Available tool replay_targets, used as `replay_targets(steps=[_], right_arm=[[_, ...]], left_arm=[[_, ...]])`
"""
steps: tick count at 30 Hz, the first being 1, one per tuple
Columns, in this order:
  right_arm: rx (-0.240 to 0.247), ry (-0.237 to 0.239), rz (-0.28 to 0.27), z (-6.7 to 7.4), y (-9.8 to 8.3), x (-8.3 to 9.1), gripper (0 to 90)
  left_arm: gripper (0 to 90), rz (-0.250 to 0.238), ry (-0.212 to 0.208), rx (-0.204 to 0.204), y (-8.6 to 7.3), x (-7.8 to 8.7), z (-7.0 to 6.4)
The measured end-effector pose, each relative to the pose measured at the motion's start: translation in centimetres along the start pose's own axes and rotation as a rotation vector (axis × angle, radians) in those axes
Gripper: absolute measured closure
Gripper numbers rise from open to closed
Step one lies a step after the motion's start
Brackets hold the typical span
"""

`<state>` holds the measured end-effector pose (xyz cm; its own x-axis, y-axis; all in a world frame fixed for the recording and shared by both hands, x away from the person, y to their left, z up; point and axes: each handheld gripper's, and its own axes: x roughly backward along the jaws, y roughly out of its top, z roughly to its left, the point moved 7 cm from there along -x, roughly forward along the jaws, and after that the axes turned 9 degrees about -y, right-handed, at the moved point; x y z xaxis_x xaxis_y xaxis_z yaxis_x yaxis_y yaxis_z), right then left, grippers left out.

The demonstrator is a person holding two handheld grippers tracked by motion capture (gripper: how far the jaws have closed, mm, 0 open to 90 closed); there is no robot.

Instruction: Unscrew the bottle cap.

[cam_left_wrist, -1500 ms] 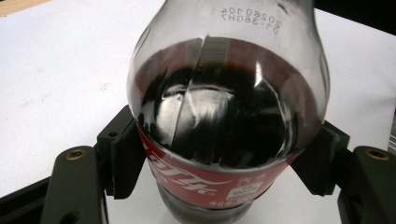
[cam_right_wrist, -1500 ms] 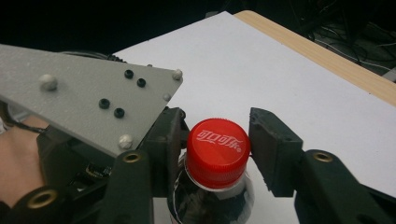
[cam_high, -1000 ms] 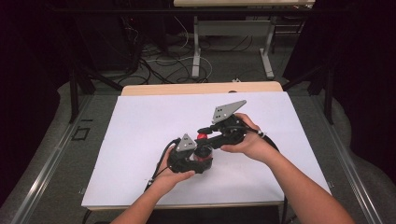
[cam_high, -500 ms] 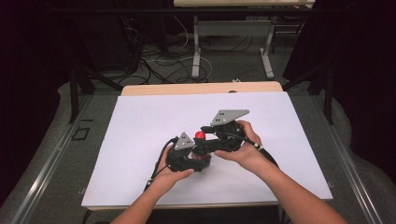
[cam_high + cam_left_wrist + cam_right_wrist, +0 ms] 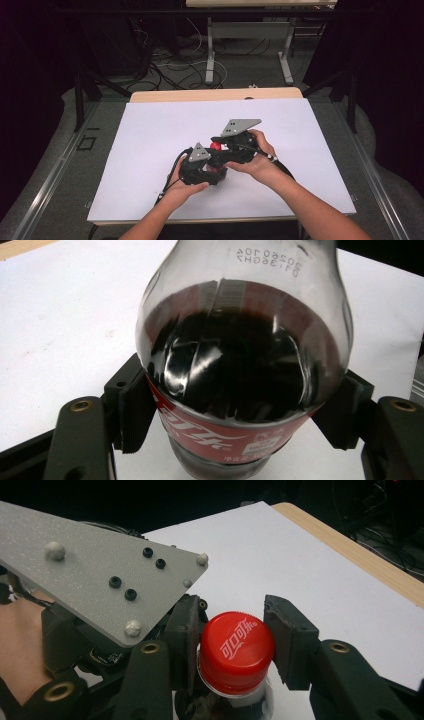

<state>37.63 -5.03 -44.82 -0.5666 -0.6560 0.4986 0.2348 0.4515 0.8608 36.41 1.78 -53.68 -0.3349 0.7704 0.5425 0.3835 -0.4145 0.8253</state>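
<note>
A cola bottle (image 5: 240,365) with dark liquid and a red label sits between the pads of my left gripper (image 5: 240,410), which is shut on its body at the label. In the high view the left gripper (image 5: 202,167) is near the middle of the white sheet, with the bottle's red cap (image 5: 215,146) just above it. My right gripper (image 5: 235,650) comes at the red cap (image 5: 236,647) from the side. Its jaws have just been closing with the cap between them, and both pads now press on it. The right gripper (image 5: 222,147) meets the left one at the bottle.
A white sheet (image 5: 150,130) covers most of the wooden table (image 5: 175,95). Behind the table are cables on the floor (image 5: 175,65) and the legs of another table (image 5: 210,55). Both forearms come in from the bottom edge.
My right hand has shifted slightly left and down toward the bottle's cap. The left hand and the bottle have stayed where they were.
</note>
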Motion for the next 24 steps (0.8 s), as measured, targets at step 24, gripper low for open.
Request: replay_targets(steps=[24], right_arm=[[0.065,0.164,0.018,-1.6,0.2,0.2,60.5]], left_arm=[[29.5,-0.044,-0.019,-0.018,0.0,0.2,0.0]])
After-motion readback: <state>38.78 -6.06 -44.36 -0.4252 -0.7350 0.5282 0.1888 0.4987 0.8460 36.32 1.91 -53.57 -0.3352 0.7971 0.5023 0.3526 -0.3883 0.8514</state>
